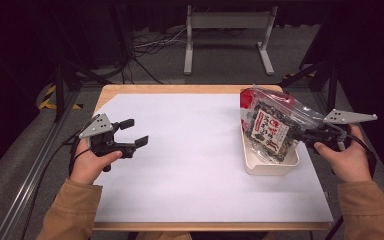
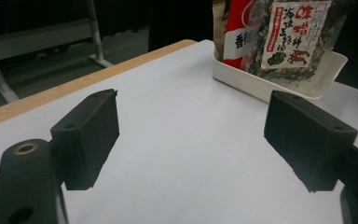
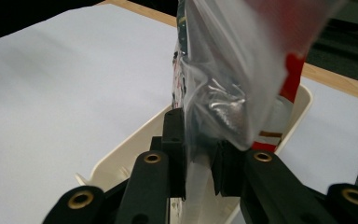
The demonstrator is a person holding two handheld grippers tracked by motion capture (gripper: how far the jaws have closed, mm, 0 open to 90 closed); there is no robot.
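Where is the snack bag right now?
In the high view, the snack bag is at the table's right side, over the white tray, pinched by the right gripper.

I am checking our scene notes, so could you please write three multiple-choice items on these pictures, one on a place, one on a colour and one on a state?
1. Where does the snack bag sit?
A. In the white tray at the table's right
B. Flat on the middle of the white sheet
C. On the floor

2. What colour is the band along the bag's side?
A. Blue
B. Red
C. Yellow

3. How do the jaws of the left gripper stand?
A. Shut on the bag
B. Shut on the tray
C. Open, with nothing between them

Answers:
1 A, the bag's lower end lies in the tray.
2 B, the left gripper view shows a red band.
3 C, its jaws stand apart over the bare white sheet, while the right gripper pinches the bag's clear plastic.
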